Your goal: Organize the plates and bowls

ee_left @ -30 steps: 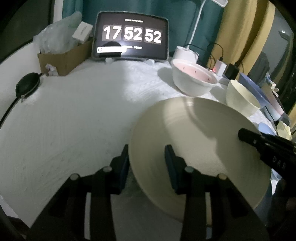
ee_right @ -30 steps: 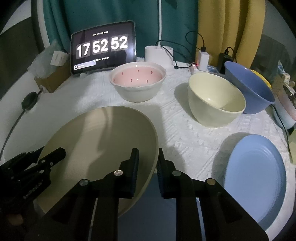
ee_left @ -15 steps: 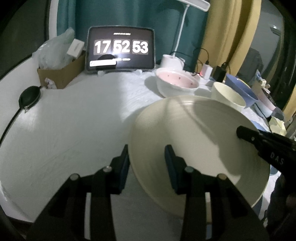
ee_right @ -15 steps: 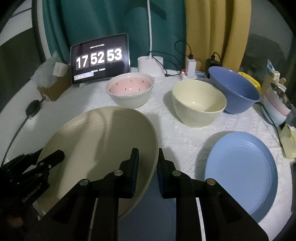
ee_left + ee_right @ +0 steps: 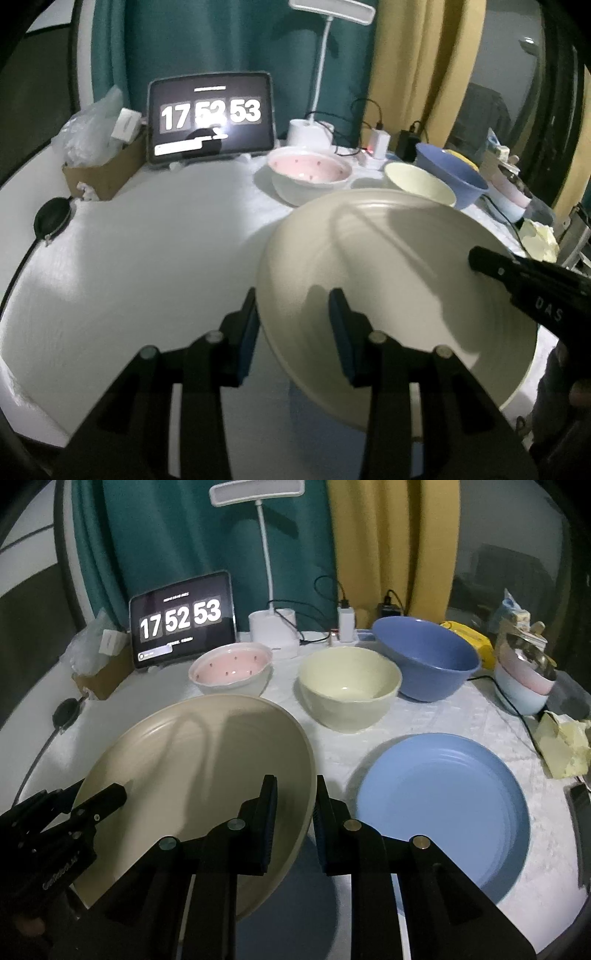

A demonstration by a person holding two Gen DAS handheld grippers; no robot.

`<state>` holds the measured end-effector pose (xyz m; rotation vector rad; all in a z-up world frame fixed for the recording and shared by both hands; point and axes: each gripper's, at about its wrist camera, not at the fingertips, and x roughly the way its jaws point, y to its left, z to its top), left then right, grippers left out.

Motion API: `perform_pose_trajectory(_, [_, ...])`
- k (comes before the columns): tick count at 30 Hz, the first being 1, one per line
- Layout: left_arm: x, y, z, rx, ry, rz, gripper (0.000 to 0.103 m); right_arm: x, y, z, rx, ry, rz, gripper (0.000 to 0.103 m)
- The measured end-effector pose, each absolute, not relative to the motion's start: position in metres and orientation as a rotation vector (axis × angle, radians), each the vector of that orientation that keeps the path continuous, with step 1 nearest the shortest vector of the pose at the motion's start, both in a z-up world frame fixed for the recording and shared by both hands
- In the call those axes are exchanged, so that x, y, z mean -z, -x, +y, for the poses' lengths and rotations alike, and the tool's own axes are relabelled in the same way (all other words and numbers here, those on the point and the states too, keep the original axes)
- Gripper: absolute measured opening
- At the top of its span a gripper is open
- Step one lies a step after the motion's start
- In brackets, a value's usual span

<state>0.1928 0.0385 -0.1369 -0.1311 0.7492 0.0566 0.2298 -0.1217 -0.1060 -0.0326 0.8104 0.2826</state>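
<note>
Two grippers, left gripper (image 5: 293,321) and right gripper (image 5: 293,814), each clamp opposite rims of the beige plate (image 5: 207,775), apparently lifted; next likely calls for stacking it onto the blue plate (image 5: 443,805).

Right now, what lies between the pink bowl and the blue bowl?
The cream bowl stands between the pink bowl and the blue bowl, as the right wrist view shows.

Dim, cool light falls from the desk lamp (image 5: 257,492) ahead of each gripper, the tablet clock (image 5: 211,112) glares and smears, finger shadows streak the beige plate (image 5: 207,760), and fisheye edges bend into black.
</note>
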Motion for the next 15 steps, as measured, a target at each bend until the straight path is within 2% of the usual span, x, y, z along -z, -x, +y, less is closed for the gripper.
perform_pose_trajectory(15, [0.128, -0.198, -0.016, -0.021, 0.064, 0.753, 0.038, 0.104, -0.223, -0.178, -0.255, -0.031, 0.795, 0.020])
